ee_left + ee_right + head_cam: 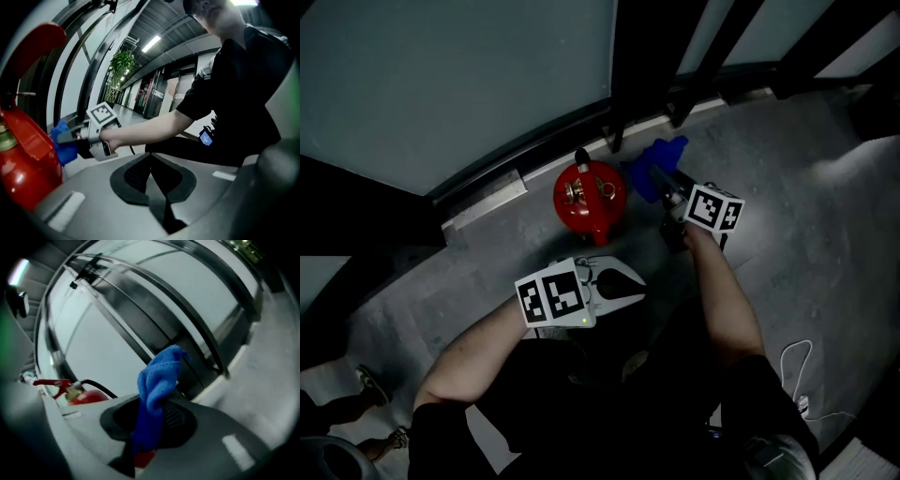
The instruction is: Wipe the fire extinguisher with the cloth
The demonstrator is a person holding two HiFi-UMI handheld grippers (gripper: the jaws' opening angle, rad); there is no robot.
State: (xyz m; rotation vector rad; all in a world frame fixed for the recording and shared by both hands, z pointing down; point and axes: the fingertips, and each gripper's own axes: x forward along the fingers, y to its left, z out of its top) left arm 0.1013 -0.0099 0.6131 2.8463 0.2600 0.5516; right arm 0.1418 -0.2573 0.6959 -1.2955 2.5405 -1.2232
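The red metal fire extinguisher (589,199) is seen upright on the grey floor (806,216) beside the glass wall, and the crumpled blue cloth (158,380) is gripped in the right claw (664,186), just beside the extinguisher's right side; the left claw (628,286) is closed on nothing, near the extinguisher's front

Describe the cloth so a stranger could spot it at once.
Find the curved glass wall where it meets the grey floor; a red fire extinguisher stands at its foot. Just right of it in the head view, the right gripper is shut on the cloth, the only bright blue, crumpled thing there.
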